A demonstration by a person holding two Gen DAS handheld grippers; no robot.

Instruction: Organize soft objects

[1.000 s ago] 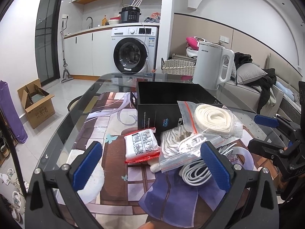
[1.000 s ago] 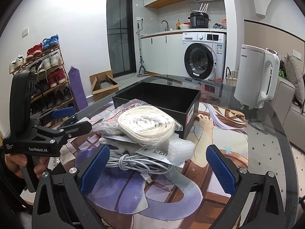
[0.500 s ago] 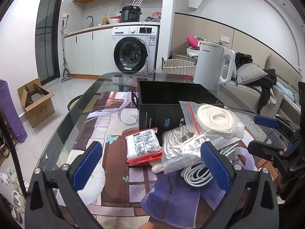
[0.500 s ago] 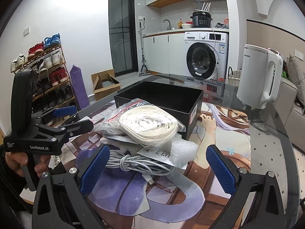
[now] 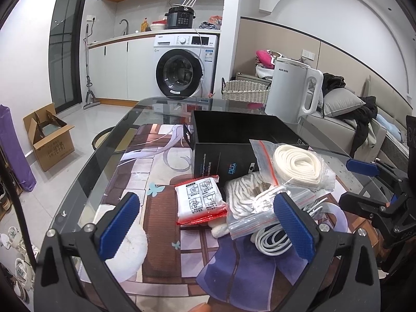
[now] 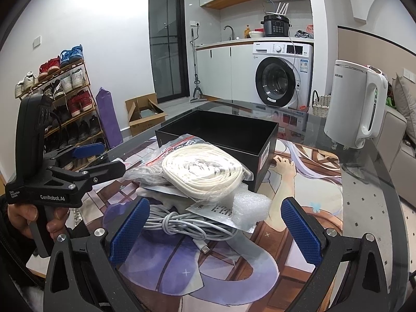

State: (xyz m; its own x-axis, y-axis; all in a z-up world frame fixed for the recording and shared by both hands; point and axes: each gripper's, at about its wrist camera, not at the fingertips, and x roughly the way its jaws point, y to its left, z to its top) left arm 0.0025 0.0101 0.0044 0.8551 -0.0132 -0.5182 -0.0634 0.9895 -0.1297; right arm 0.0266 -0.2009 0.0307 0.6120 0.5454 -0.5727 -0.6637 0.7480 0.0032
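Both our tongs are spread wide and holding nothing. From the right tongs (image 6: 213,227), the cable (image 6: 182,225) comes first, dead ahead just past the tips, coil running left-right. Behind it sits the rope bag (image 6: 205,167), leaning on the box (image 6: 262,153). Our left tongs (image 5: 208,225) face the red pack (image 5: 200,200), left of the pile.
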